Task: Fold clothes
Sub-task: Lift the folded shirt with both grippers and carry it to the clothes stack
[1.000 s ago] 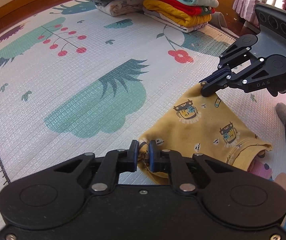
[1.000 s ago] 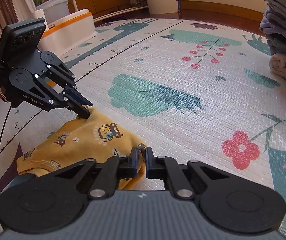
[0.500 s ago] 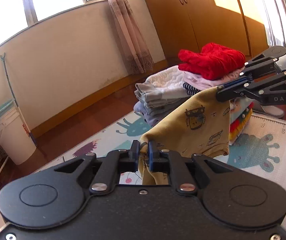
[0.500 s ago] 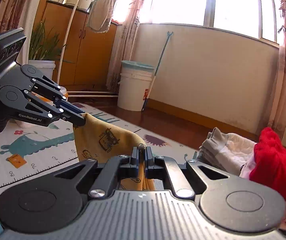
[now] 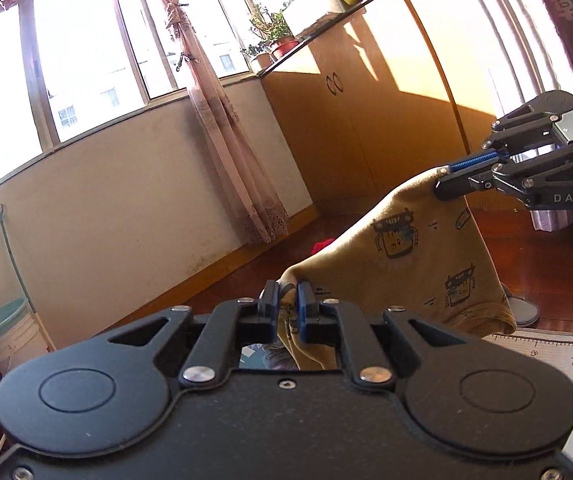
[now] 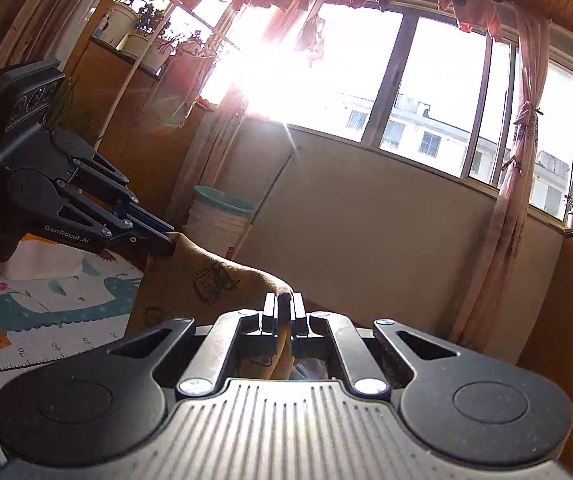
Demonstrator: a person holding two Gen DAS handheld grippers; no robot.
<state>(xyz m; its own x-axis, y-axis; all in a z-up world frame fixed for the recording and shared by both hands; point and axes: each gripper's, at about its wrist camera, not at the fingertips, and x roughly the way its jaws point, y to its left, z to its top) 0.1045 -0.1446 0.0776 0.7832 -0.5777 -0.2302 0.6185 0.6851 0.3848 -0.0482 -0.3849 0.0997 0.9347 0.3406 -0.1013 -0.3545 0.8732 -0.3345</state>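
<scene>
A mustard-yellow children's garment (image 5: 410, 248) printed with small dark cartoon figures hangs in the air, stretched between both grippers. My left gripper (image 5: 286, 296) is shut on one corner of it, with cloth bunched between the fingers. The right gripper (image 5: 442, 184) pinches the opposite corner at the upper right of the left wrist view. In the right wrist view the right gripper (image 6: 284, 306) is shut on the yellow garment (image 6: 214, 276), and the left gripper (image 6: 168, 242) holds its far corner at the left. The rest of the cloth hangs below, hidden behind the gripper bodies.
Both cameras point up toward the room's walls and windows. The play mat (image 6: 46, 304) with animal prints shows at lower left, its ruler edge (image 5: 558, 350) at lower right. A white bucket (image 6: 218, 220) stands by the wall, a wooden cabinet (image 5: 366, 120) in the corner, curtains (image 5: 230, 140) between.
Both grippers have lifted the yellow garment from the mat high into the air, still shut on its corners. The views tilted up from the mat and clothing stacks to walls and windows.
</scene>
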